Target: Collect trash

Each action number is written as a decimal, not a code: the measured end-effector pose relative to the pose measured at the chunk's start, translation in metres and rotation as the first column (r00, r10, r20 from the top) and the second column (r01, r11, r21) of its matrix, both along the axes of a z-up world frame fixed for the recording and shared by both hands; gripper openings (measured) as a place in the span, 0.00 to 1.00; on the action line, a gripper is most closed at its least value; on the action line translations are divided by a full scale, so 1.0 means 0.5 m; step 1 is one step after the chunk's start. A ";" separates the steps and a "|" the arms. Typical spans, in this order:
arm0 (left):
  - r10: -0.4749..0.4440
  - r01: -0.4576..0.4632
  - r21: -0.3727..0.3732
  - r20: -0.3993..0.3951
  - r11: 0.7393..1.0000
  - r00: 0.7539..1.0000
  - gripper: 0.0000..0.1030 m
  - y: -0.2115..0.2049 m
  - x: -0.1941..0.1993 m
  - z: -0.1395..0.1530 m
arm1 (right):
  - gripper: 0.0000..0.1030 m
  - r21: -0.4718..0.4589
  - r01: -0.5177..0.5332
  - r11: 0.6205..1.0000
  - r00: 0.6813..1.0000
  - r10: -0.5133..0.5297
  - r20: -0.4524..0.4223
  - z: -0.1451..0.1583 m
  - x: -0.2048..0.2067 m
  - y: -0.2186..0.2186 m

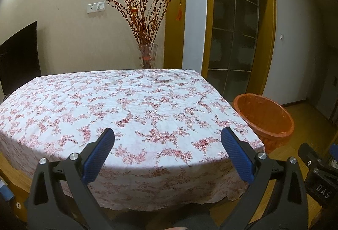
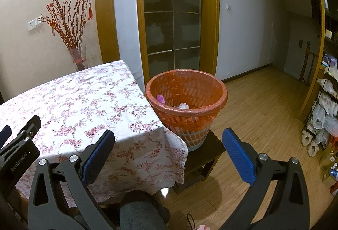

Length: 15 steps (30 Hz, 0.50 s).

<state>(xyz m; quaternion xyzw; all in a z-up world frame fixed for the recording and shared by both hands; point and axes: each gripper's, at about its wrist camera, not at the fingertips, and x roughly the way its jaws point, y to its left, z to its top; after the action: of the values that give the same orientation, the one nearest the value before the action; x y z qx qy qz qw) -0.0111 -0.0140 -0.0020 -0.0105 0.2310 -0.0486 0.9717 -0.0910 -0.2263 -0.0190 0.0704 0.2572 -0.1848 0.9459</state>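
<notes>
An orange-lined waste basket (image 2: 186, 103) stands on a dark low stool (image 2: 208, 150) right of the table; it also shows in the left wrist view (image 1: 264, 120). Inside lie a purple piece (image 2: 161, 99) and a pale crumpled piece (image 2: 183, 106). My left gripper (image 1: 168, 135) is open and empty, held over the near edge of the table with the floral cloth (image 1: 126, 103). My right gripper (image 2: 168, 137) is open and empty, in front of the basket at the table's near right corner (image 2: 84, 107). No trash shows on the cloth.
A glass vase of red branches (image 1: 147, 56) stands behind the table by the wall. A glass door (image 2: 172, 18) is behind the basket. Wooden floor (image 2: 264, 116) stretches right, with a rack of bags (image 2: 325, 107) at the far right. A dark screen (image 1: 19, 56) is at left.
</notes>
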 end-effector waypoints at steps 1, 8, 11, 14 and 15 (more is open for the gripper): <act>0.000 0.000 0.000 -0.001 1.000 1.000 0.96 0.000 0.000 0.000 | 0.98 0.000 0.000 1.000 1.000 0.000 0.000 0.000 0.000 0.000; -0.001 0.001 0.000 -0.002 1.000 1.000 0.96 0.002 0.002 -0.001 | 0.98 0.006 -0.002 1.000 1.000 0.002 -0.005 -0.002 0.000 0.003; -0.002 0.002 0.001 -0.003 1.000 1.000 0.96 0.002 0.001 -0.002 | 0.98 0.009 -0.004 1.000 1.000 0.004 -0.007 -0.003 0.000 -0.002; -0.002 0.002 0.001 -0.003 1.000 1.000 0.96 0.001 0.001 -0.002 | 0.98 0.009 -0.004 1.000 1.000 0.004 -0.007 -0.003 0.001 -0.001; -0.002 0.002 0.001 -0.004 1.000 1.000 0.96 0.001 0.001 -0.002 | 0.98 0.010 -0.004 1.000 1.000 0.004 -0.007 -0.003 0.001 -0.001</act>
<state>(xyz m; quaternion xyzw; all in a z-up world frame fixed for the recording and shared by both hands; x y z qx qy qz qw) -0.0104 -0.0133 -0.0029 -0.0100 0.2331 -0.0495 0.9711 -0.0908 -0.2266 -0.0206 0.0741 0.2615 -0.1821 0.9450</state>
